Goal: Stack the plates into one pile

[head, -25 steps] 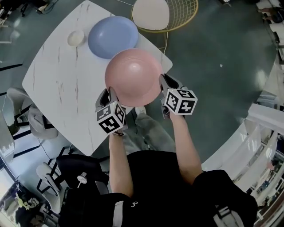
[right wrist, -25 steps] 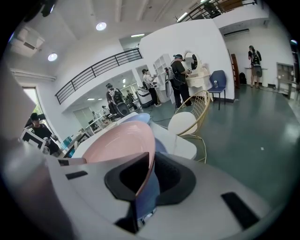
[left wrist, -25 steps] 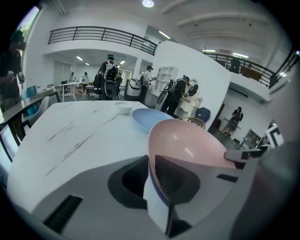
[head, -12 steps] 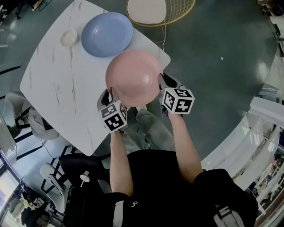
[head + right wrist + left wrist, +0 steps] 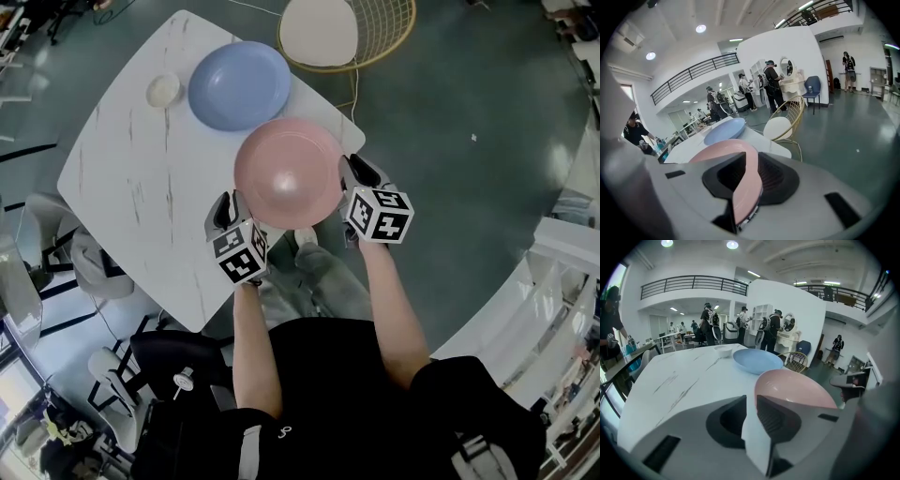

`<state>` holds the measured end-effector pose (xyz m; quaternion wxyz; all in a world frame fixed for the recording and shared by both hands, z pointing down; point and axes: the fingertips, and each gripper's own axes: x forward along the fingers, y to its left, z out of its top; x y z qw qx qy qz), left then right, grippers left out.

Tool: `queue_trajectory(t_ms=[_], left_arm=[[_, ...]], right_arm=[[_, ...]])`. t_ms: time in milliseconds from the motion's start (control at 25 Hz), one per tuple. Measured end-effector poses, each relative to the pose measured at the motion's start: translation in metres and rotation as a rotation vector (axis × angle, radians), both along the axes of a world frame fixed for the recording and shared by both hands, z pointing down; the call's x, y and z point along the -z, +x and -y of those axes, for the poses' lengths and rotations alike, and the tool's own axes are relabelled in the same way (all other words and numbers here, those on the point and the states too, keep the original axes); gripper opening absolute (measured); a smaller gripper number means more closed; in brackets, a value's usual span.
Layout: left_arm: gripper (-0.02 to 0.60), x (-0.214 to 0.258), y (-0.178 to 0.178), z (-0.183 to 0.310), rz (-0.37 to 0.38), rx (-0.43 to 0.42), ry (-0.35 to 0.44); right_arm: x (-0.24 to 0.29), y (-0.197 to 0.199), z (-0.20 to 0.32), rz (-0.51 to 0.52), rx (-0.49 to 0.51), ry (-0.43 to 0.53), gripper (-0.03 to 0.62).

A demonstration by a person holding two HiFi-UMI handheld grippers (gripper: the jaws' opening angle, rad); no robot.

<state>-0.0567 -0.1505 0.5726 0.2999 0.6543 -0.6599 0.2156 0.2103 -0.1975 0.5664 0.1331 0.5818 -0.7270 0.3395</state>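
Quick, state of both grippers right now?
Left hand-held gripper: open, jaws just opened further, pink plate beside them, unclamped.
Right hand-held gripper: open, jaws just opened further, pink plate rim between them, not pressed.

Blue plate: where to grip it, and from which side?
I'd take the blue plate by its raised rim at the near-left edge, coming in low from the person's side. It lies flat on the white table, so only the rim offers a pinch; the small white dish flanks its left, the pink plate its near-right.

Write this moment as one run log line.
left gripper: jaws just opened wider, beside pink plate | right gripper: jaws just opened wider, plate rim between | pink plate: near blue plate, not stacked
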Motion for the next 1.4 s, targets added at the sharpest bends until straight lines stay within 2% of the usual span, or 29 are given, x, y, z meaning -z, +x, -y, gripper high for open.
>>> queue_trajectory(t_ms=[200, 320, 440, 1000, 1160, 1400], left_arm=[[0.087, 0.008, -0.008, 0.0, -0.043, 0.045, 0.012], [0.122, 0.002, -0.002, 0.0, -0.103, 0.037, 0.004], [0.156, -0.006, 0.002, -0.001, -0.163, 0.048, -0.006], [0.158, -0.042, 0.017, -0.005, -0.108, 0.012, -0.138], [0.125, -0.043, 0.024, -0.001, -0.113, 0.004, -0.125], [0.115, -0.047, 0.022, -0.001, -0.16, 0.037, -0.123]], right_arm=[[0.013, -0.001, 0.007, 0.025, 0.01, 0.028, 0.091], [0.02, -0.001, 0.012, 0.088, 0.001, 0.054, 0.138], [0.018, -0.004, 0.016, 0.098, 0.013, 0.053, 0.154], [-0.035, -0.003, 0.003, 0.128, 0.033, -0.092, 0.173], [-0.045, -0.003, 0.004, 0.147, 0.038, -0.113, 0.173], [-0.056, -0.015, 0.001, 0.176, 0.067, -0.143, 0.172]])
